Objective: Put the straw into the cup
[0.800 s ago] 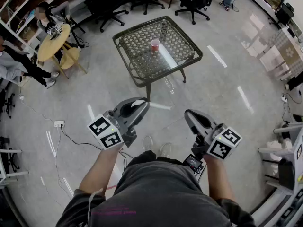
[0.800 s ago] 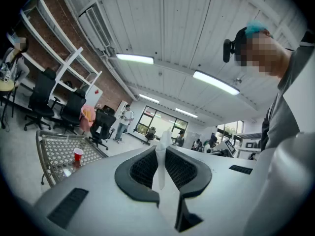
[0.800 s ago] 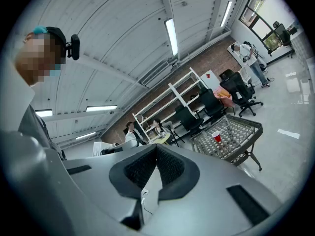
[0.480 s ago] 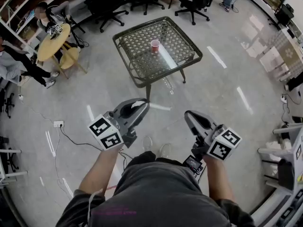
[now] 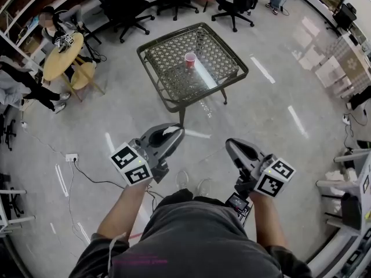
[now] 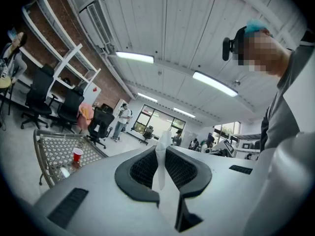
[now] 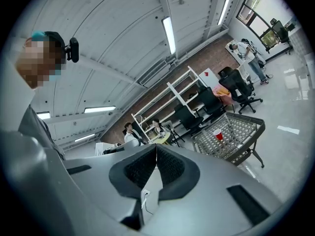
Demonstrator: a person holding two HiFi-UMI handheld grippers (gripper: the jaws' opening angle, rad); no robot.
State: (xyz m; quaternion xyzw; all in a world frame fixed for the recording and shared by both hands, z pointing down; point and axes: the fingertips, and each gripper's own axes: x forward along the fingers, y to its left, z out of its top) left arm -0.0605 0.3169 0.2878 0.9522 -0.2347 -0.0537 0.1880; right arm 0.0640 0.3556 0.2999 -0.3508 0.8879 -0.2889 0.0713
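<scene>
A red cup (image 5: 190,59) stands on a green metal mesh table (image 5: 233,74) some way ahead of me; it also shows in the left gripper view (image 6: 77,155) and the right gripper view (image 7: 218,134). My left gripper (image 5: 175,133) is held level at waist height, shut on a white paper-wrapped straw (image 6: 160,166) that stands upright between its pads and pokes out past the tips. My right gripper (image 5: 232,146) is beside it, shut with nothing between its fingers (image 7: 156,146). Both are far short of the table.
Black office chairs (image 5: 124,7) ring the far side of the table. A round wooden table (image 5: 65,54) with seated people is at the far left. A power socket (image 5: 72,157) and cable lie on the floor at left. Desks (image 5: 353,207) line the right edge.
The table and cup sit slightly lower in the head view, and the left gripper a little higher. Both grippers keep their states.
</scene>
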